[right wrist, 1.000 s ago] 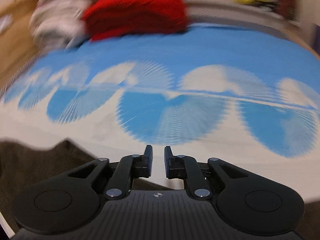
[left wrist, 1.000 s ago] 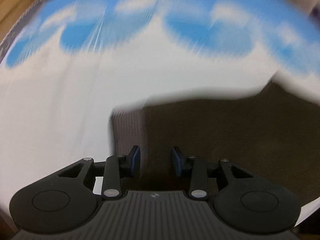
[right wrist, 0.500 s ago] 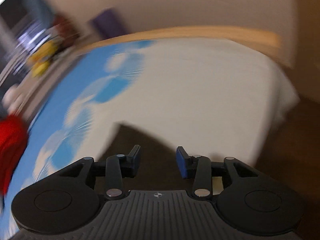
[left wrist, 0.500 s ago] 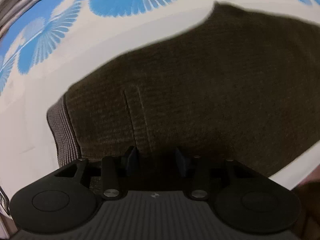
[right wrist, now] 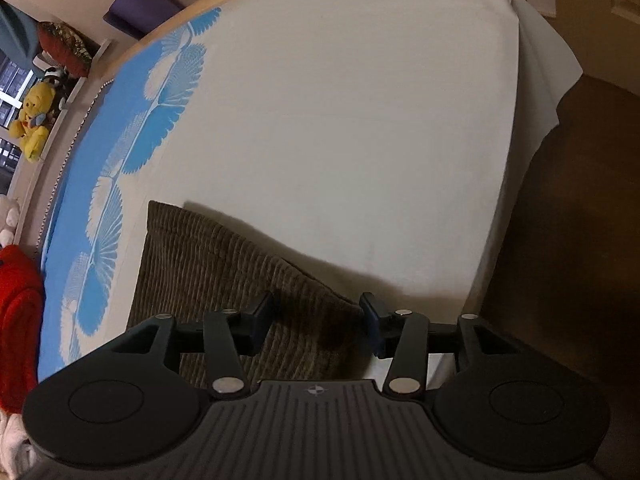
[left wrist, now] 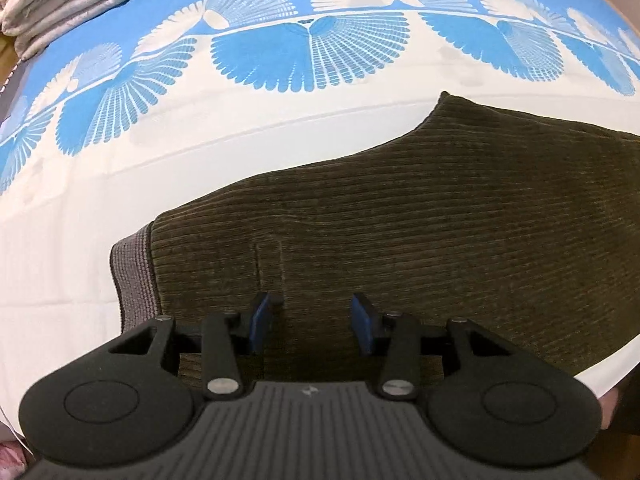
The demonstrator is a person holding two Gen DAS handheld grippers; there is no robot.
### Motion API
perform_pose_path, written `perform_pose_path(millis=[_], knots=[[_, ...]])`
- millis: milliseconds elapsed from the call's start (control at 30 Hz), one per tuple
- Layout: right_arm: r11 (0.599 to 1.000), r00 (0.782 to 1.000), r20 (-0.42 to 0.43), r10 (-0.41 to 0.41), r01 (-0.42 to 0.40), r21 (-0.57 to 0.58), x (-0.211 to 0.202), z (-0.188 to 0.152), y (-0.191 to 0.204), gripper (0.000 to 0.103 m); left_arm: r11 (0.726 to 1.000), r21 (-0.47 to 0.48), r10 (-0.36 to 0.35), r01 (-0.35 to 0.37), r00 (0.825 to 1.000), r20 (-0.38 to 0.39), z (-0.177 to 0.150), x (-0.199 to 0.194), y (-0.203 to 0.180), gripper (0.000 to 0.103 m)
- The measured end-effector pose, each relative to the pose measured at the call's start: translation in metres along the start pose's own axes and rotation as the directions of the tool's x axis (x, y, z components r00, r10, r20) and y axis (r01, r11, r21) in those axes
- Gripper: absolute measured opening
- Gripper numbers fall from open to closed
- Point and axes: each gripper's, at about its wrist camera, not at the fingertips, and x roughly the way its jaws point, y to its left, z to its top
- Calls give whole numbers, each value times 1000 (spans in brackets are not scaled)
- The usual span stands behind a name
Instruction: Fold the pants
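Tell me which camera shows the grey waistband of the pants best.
The left wrist view. The grey waistband runs in plain sight along the left end of the brown corduroy pants, just left of the open left tool. The right wrist view shows only a corner of the pants under the open right tool, no waistband.

I see my left gripper (left wrist: 312,322) low, jaws spread wide, blue pads (left wrist: 258,320) clear of each other. Right gripper (right wrist: 316,324) same: low, jaws wide apart, gripping nothing.
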Motion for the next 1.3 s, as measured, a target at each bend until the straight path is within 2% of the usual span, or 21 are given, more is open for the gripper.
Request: perform_pose_path(millis=[67,133,300,400,467,500,567,667,700,767,833,900,933,1000,1067,1133,1167,1200,1233,1267,1300], knots=[[1000,1000,9,-9,9,15,0,0,2,51,1000,-1,4,-4,1000,2,-6,-2,4,49],[1000,1000,21,-22,21,21,0,-1,5,31,1000,-5,2,-2,1000,5,-5,-2,9,49],[1000,994,106,-6,9,-28,-23,-11,27,24,1000,-28,-7,8,999,31,-5,-9,18,49],[981,980,195,39,0,-196,-52,-28,73,23,999,-45,-16,19,998,53,-6,-14,23,49],[923,961,244,129,-27,-383,-73,-54,120,23,998,-54,-18,21,998,59,-7,-16,26,49],[875,951,248,184,-44,-482,-82,-72,145,23,998,-59,-17,21,998,63,-8,-17,28,49],[742,925,222,308,-88,-665,-99,-121,194,23,997,-69,-21,26,997,72,-10,-20,32,49],[494,876,99,471,-169,-853,-115,-209,253,23,996,-86,-22,29,997,77,-15,-22,41,49],[394,859,31,511,-202,-897,-118,-245,269,23,995,-93,-22,29,997,79,-17,-22,44,49],[227,835,-98,542,-258,-939,-118,-308,291,23,994,-105,-23,31,997,79,-21,-23,52,49],[110,823,-214,526,-316,-942,-111,-363,305,23,993,-111,-16,24,997,76,-25,-22,60,49],[28,833,-298,466,-351,-936,-96,-418,308,24,992,-121,-14,24,997,79,-27,-23,68,49],[-9,846,-337,414,-366,-931,-84,-444,309,25,991,-130,-15,25,997,77,-29,-22,72,49],[-96,869,-425,254,-415,-905,-57,-492,302,25,989,-144,-13,23,997,71,-31,-22,79,49],[-186,852,-506,138,-479,-858,-46,-523,291,25,988,-150,-17,28,997,72,-34,-22,83,49],[-296,846,-517,133,-464,-835,-58,-543,284,36,989,-144,-23,35,997,78,-35,-23,85,49],[-346,832,-536,141,-466,-815,-67,-548,281,36,989,-140,-25,36,996,81,-35,-23,86,49],[-385,808,-569,153,-481,-787,-77,-550,277,36,990,-140,-25,36,996,82,-35,-23,86,49],[-407,789,-590,173,-488,-772,-85,-546,276,36,989,-141,-24,35,996,81,-35,-22,87,49],[-409,784,-588,201,-478,-777,-89,-544,277,36,989,-143,-22,34,996,81,-35,-22,87,49],[-391,789,-570,229,-462,-796,-90,-539,280,36,989,-143,-21,33,997,80,-35,-22,88,49]])
